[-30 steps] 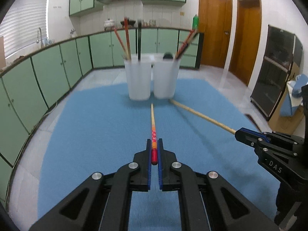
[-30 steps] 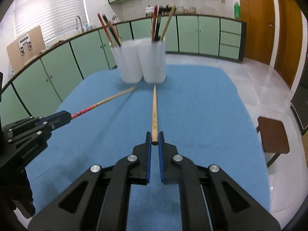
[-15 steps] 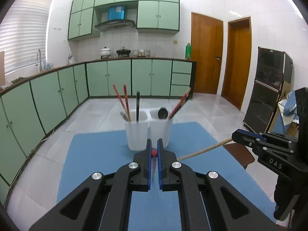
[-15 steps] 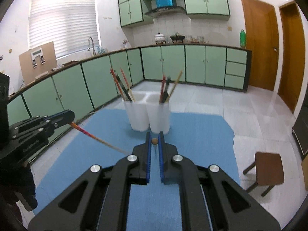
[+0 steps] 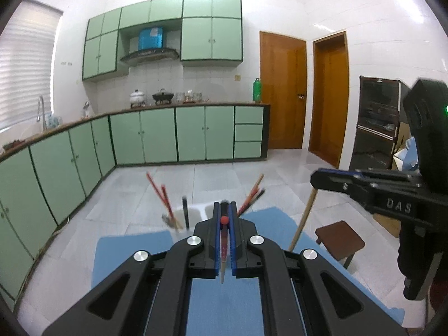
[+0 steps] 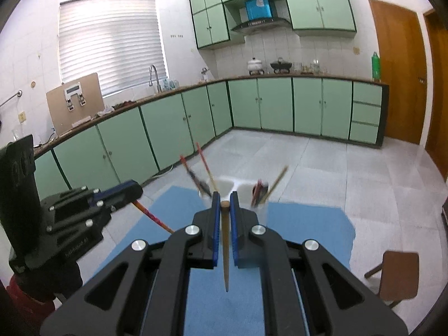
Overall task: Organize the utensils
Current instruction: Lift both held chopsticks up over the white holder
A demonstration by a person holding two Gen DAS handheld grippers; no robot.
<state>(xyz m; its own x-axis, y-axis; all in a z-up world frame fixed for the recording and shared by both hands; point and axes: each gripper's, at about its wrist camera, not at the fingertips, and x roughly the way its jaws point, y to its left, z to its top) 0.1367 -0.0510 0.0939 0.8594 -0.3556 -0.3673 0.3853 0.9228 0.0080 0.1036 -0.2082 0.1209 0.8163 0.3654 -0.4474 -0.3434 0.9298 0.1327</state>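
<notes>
Two fisheye views are given from a pair of hand-held tongs raised above a desk covered with a blue mat (image 5: 126, 254), in a kitchen with green cabinets (image 5: 190, 134).

In the left wrist view, the left tongs (image 5: 224, 218) are closed on a red-tipped chopstick (image 5: 223, 249). The chopstick is held near its red end, which shows at the fingertips, and its pale point hangs down toward the camera, between the arms of the tongs. Just beyond the fingertips, two white utensil cups (image 5: 196, 210) stand side by side at the far edge of the mat, partly hidden by the tongs. Red chopsticks (image 5: 161, 196) and a dark utensil (image 5: 185, 210) lean in the left cup; more chopsticks (image 5: 253, 193) lean out of the right cup. To the right, the right tongs (image 5: 317, 180) are seen holding a plain wooden chopstick (image 5: 303, 218) that slants down to the mat.

In the right wrist view, the right tongs (image 6: 224, 198) are closed on that wooden chopstick (image 6: 225, 246), gripped near its blunt end, with the tapered point hanging toward the camera. The white cups (image 6: 232, 186) lie just beyond the fingertips, blurred. At the left, the left tongs (image 6: 134, 191) are seen with the red-patterned chopstick (image 6: 152, 217) angled down and to the right. A brown stool (image 6: 397, 274) stands on the tiled floor at the right, beside the desk.
</notes>
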